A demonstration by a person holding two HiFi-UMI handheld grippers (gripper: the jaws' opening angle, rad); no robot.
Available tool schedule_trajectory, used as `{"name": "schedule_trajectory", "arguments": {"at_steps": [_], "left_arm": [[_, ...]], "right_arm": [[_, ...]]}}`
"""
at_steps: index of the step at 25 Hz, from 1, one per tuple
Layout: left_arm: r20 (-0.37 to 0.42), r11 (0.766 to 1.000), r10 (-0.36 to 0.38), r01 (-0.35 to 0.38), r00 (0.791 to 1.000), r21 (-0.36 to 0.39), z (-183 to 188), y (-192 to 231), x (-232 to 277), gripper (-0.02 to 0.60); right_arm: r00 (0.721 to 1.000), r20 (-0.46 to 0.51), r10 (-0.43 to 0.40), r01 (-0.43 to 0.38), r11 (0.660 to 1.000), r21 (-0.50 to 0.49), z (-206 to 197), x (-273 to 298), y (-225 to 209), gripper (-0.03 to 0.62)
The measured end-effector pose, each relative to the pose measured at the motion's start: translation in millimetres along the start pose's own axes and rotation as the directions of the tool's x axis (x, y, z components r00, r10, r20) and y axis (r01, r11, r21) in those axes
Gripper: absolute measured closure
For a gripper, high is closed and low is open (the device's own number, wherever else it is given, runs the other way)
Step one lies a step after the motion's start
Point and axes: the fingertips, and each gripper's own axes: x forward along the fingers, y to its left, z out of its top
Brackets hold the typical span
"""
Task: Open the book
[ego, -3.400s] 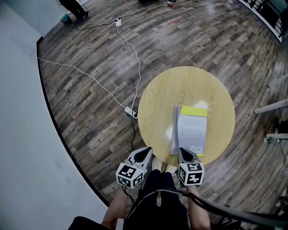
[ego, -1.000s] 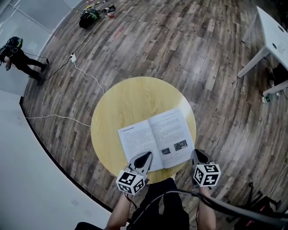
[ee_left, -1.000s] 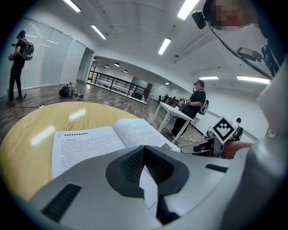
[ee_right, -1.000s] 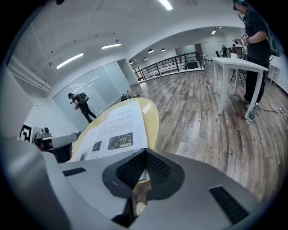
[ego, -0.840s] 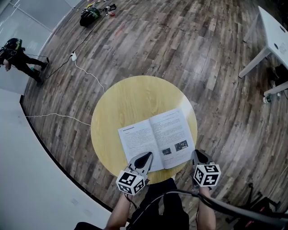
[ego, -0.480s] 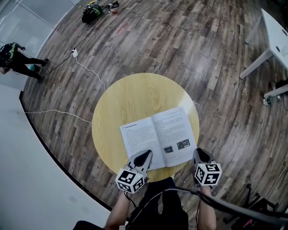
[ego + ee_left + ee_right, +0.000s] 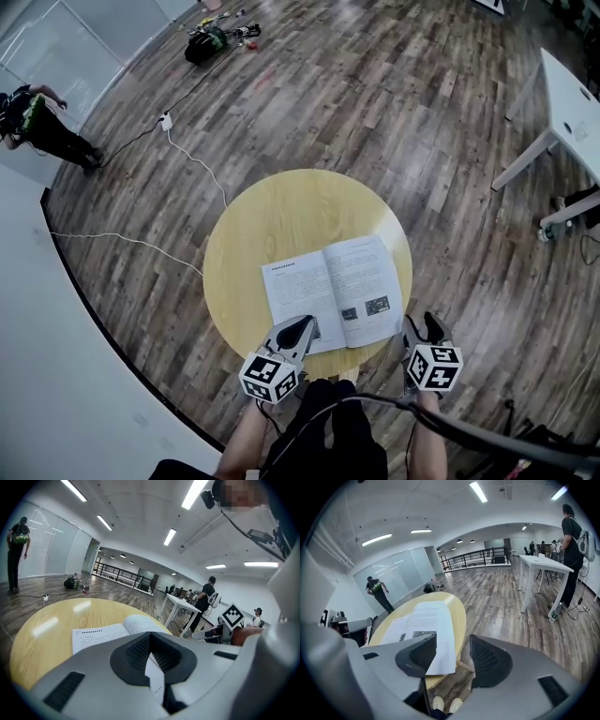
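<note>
The book [image 7: 333, 292] lies open and flat on the near half of the round yellow tabletop [image 7: 272, 211], its two pages spread left and right. The left claw [image 7: 300, 328] sits at the book's near left corner with its jaws closed together, and a white page edge is pinched between the dark pads. The right claw [image 7: 422, 324] hangs just right of the book's near right corner; its jaws have just been opening and now stand well apart, with nothing gripped between them
</note>
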Motion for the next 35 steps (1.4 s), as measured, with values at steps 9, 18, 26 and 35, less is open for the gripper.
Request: {"name": "schedule_trajectory", "arguments": {"at_steps": [9,18,26,35], "left_arm": [[0.051,1.0,0.023,-0.024,0.998,0.013,11,0,-38,0.586],[0.144,0.997,0.07,-0.074,0.987,0.02,42,3,-84,0.586],[0.216,0.992,0.111,-0.12,0.97,0.029,66,8,-125,0.586],[0.328,0.973,0.191,-0.222,0.925,0.058,119,24,-185,0.586]], "right_arm": [[0.999,0.046,0.027,-0.026,0.999,-0.037,16,-21,26,0.391],[0.984,0.125,0.129,-0.108,0.981,-0.164,59,-51,95,0.591],[0.945,0.19,0.265,-0.211,0.942,-0.261,92,-74,164,0.591],[0.882,0.231,0.411,-0.309,0.873,-0.377,139,-97,245,0.591]]}}
